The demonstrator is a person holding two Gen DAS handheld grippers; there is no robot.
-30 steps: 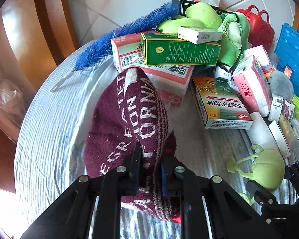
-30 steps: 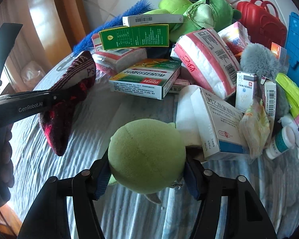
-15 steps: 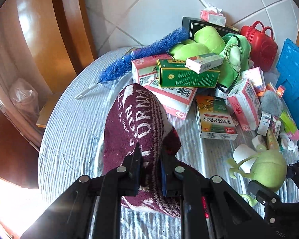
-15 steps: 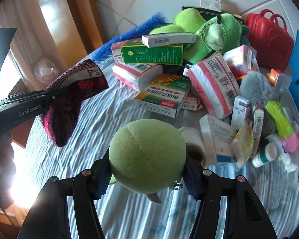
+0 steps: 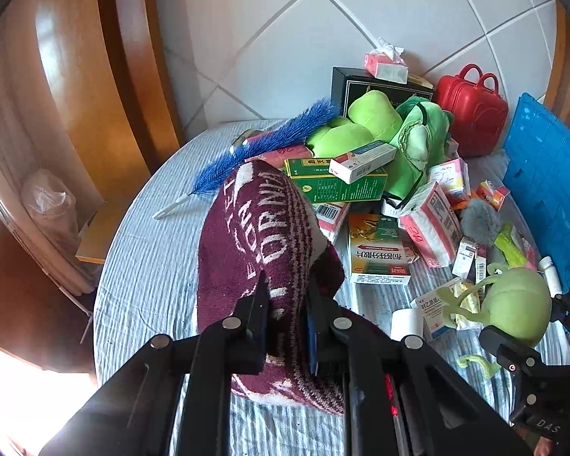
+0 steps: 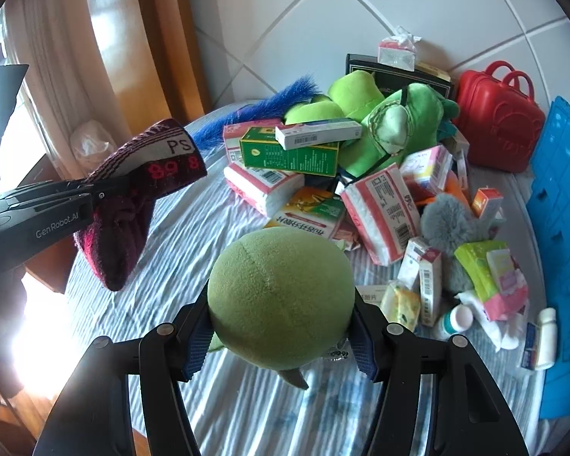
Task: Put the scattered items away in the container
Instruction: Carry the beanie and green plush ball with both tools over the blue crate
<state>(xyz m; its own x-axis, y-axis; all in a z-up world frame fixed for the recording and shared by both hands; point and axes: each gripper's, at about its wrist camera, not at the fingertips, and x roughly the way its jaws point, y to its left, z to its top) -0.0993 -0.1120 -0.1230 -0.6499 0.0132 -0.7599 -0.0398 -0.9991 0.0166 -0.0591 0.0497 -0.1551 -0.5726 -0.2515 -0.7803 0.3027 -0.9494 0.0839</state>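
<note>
Two hand-held grippers above a round table w/ a pale blue ribbed cloth (image 5: 148, 266). Left gripper (image 5: 287, 304) is clamped tight on a maroon knit sock (image 5: 262, 235) w/ white lettering; the sock hangs clear of the cloth, at the left side of the table. Right gripper (image 6: 281, 326) squeezes a round olive-green plush toy (image 6: 281, 296) between its blue pads, held above the near part of the table.

Far-centre and right: a crowded heap. A green carton (image 6: 288, 154) w/ a slim white box (image 6: 317, 133) on top rests on pink-and-white packs. Behind them a blue feather duster (image 5: 262, 148) pointing left, a bright green plush frog (image 6: 391, 129), a black box (image 5: 376, 83) w/ a small tissue pack (image 5: 385, 64) on top, and a red toy suitcase (image 6: 497, 121). Nearer: an orange-green medicine box (image 5: 376, 247), a grey fluffy ball (image 6: 448, 220), small pill boxes and white bottles, all touching or overlapping.

The blue plastic crate (image 6: 562, 228) stands at the right edge, just beside the heap. The heap lies between the sock and the crate.
</note>
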